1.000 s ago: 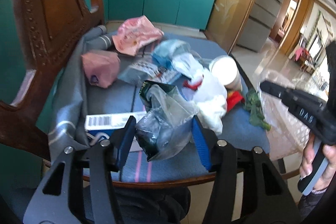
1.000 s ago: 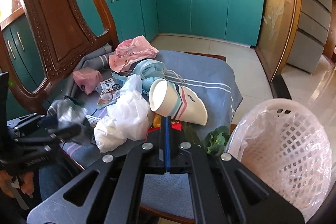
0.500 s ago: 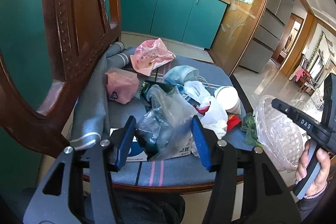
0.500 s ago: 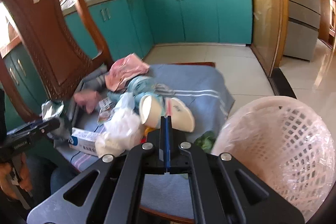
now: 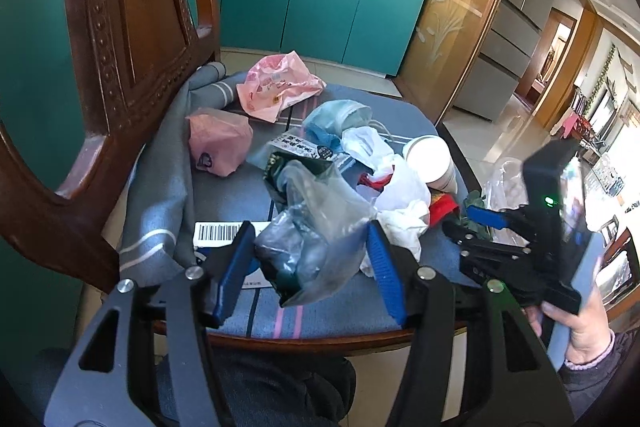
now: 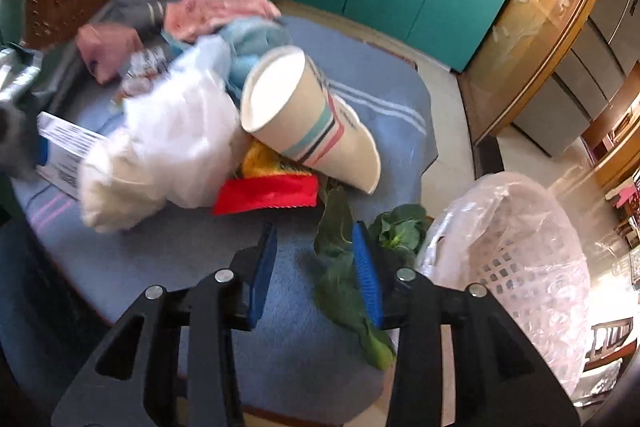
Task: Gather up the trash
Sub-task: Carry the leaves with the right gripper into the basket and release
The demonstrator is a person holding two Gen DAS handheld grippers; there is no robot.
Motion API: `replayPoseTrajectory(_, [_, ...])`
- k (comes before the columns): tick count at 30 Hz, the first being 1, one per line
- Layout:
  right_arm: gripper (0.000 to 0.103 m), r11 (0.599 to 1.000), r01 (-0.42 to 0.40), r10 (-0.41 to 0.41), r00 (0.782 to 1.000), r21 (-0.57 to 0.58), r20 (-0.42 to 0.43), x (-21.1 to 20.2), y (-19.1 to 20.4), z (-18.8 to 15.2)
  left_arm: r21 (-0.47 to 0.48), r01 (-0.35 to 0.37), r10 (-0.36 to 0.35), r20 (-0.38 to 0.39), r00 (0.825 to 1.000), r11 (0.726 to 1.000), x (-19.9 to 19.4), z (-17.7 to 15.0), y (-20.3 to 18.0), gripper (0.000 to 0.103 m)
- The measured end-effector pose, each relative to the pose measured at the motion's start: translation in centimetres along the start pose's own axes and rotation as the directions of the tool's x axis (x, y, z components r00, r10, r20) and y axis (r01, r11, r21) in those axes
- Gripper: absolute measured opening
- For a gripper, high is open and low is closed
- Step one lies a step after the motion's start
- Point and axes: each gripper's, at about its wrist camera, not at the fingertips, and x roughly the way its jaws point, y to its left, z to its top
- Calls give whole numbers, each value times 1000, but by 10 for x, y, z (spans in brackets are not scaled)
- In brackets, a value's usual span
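Trash lies on a chair's blue seat cushion (image 5: 224, 195): pink bags (image 5: 276, 89), a paper cup (image 6: 304, 123), white bags (image 6: 168, 143), a red wrapper (image 6: 268, 193), green leaves (image 6: 340, 259), a barcoded box (image 5: 216, 231). My left gripper (image 5: 310, 259) is shut on a crumpled clear plastic bag (image 5: 316, 227) with a dark wrapper, held above the seat. My right gripper (image 6: 316, 269) is open, low over the seat's front, with the green leaves beside and partly between its pads (image 6: 366, 275). It also shows at right in the left wrist view (image 5: 476, 223).
A white lattice basket (image 6: 520, 267) lined with clear plastic stands on the floor right of the chair. The carved wooden chair back (image 5: 120, 27) rises at left. Teal kitchen cabinets (image 5: 320, 7) stand behind. A grey cloth (image 5: 160, 187) drapes the seat's left side.
My right gripper opened and dropped forward toward the green leaves at the seat's front. My left gripper kept its hold on the plastic bag and lifted back slightly.
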Motion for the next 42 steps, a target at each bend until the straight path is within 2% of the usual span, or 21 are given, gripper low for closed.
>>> replayPoseTrajectory(1, [27, 1000, -8, 8, 1000, 15, -8, 4, -3, 0, 6, -2, 2, 3, 1000, 1000, -1, 0, -1, 58])
replayPoseTrajectory(2, [5, 1000, -18, 18, 1000, 23, -9, 6, -5, 0, 11, -4, 4, 7, 1000, 1000, -2, 0, -2, 58])
replayPoseTrajectory(3, [2, 999, -34, 34, 999, 32, -8, 6, -7, -1, 14, -5, 4, 9, 1000, 1000, -3, 0, -3, 58])
replayPoseTrajectory(9, [2, 988, -107, 90, 985, 112, 144, -42, -29, -1, 22, 2, -3, 25, 1000, 1000, -8, 0, -7, 58])
replayPoseTrajectory(12, [2, 972, -171, 134, 966, 162, 221, -66, -46, 1, 27, 5, -6, 27, 1000, 1000, -10, -1, -9, 58])
replayPoseTrajectory(15, [2, 951, -241, 177, 938, 192, 299, -93, -61, 3, 28, 8, -9, 32, 999, 1000, -13, 0, -11, 58])
replayPoseTrajectory(17, [2, 946, -256, 180, 925, 198, 334, -108, -65, 4, 32, 10, -11, 38, 999, 999, -15, 1, -13, 58])
replayPoseTrajectory(23, [2, 946, -219, 109, 909, 240, 402, -141, -85, -3, 53, 42, -45, 49, 998, 998, -20, 8, -25, 58])
replayPoseTrajectory(26, [2, 938, -175, 39, 911, 299, 410, -149, -109, -18, 73, 95, -98, 49, 994, 993, -20, 14, -40, 58])
replayPoseTrajectory(30, [2, 911, -119, -41, 926, 394, 374, -149, -145, -49, 113, 155, -160, 42, 986, 982, -12, 20, -71, 58])
replayPoseTrajectory(32, [2, 895, -108, -57, 935, 434, 350, -144, -159, -66, 138, 191, -198, 35, 980, 972, -5, 22, -92, 58])
replayPoseTrajectory(36, [2, 864, -84, -76, 953, 496, 293, -129, -181, -95, 165, 294, -293, -29, 956, 942, 16, 26, -137, 58])
replayPoseTrajectory(39, [2, 843, -75, -87, 958, 532, 274, -123, -194, -111, 202, 380, -368, -95, 925, 903, 37, 28, -181, 58])
replayPoseTrajectory(42, [2, 830, -63, -110, 956, 554, 273, -125, -203, -118, 232, 436, -412, -145, 900, 870, 49, 27, -215, 58])
